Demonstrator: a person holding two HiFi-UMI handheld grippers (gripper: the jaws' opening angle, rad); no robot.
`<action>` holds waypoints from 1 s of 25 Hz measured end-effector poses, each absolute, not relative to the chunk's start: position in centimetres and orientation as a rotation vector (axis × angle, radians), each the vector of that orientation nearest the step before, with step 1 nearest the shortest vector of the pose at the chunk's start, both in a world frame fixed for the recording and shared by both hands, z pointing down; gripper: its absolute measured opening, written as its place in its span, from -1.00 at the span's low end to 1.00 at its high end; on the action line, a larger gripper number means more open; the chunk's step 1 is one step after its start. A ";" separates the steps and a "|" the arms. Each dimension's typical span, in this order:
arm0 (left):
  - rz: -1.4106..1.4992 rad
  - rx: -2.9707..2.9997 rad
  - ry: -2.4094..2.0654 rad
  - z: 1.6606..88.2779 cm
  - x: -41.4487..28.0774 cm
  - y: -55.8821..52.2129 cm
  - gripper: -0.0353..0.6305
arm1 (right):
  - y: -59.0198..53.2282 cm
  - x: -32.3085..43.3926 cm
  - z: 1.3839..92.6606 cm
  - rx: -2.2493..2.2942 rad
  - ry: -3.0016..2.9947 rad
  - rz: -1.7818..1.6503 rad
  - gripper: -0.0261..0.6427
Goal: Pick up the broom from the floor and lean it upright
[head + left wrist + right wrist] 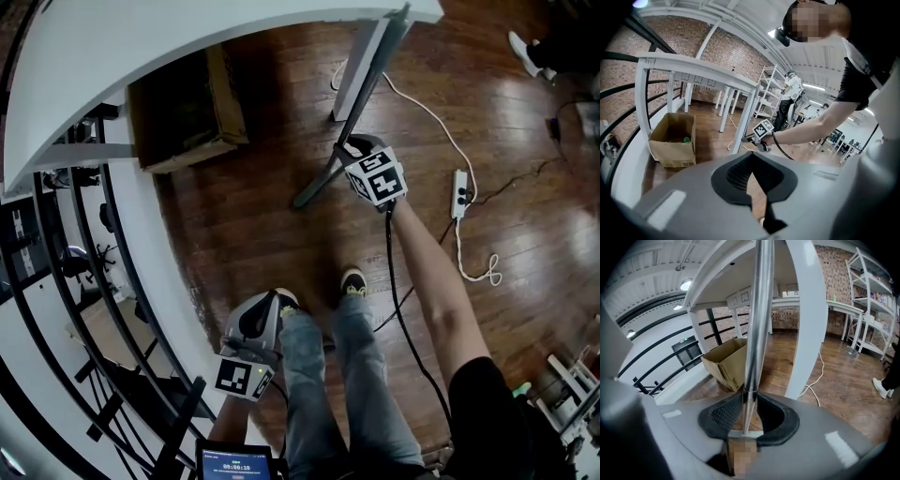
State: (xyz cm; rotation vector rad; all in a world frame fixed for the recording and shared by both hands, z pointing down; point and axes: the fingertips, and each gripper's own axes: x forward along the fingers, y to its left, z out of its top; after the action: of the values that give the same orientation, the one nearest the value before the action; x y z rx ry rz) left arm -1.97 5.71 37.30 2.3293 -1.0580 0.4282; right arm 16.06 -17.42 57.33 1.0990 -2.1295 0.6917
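Broom with a silver metal shaft (pixel 757 310) stands between the right tongs (pixel 749 408), which pinch it, its top reaching the white counter (pixel 187 37) edge beyond them; likely light, stiff and slippery, it wants a firm mid-shaft hold, while the left tongs (pixel 753 173) rest pressed together, empty.

The right gripper (pixel 751 397) has its jaws closed against a shiny metal broom handle (pixel 757 310). The handle rises nearly upright just beside a white table leg (pixel 806 319). Behind it a cardboard box (pixel 727 363) sits on the wooden floor (pixel 843 390), and a white cable (pixel 814 377) trails past the leg.
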 end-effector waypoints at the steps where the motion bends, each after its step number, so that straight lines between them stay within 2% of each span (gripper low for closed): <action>1: 0.427 2.331 -1.060 37.3 -2.0 5.6 -0.84 | -17.6 16.0 57.2 1.099 -2.139 0.685 -0.50; 2: 0.426 2.332 -1.063 37.3 -2.0 5.6 -0.84 | -17.7 16.0 57.1 1.098 -2.149 0.681 -0.39; 19: 0.442 2.373 -1.043 35.9 -0.7 5.6 -0.84 | -16.8 17.8 53.8 1.160 -2.236 0.669 -0.36; 22: 0.452 2.394 -1.050 33.9 -0.2 5.9 -0.84 | -14.2 18.9 50.1 1.168 -2.289 0.661 -0.36; 25: 0.501 2.428 -1.033 29.5 1.3 5.3 -0.84 | -10.2 20.3 40.3 1.169 -2.401 0.581 -0.41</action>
State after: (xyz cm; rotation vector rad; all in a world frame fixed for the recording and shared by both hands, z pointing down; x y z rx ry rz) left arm 1.32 5.31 29.54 2.4285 -1.0328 0.5005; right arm 20.32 -10.17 40.30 1.1685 -2.4015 0.5811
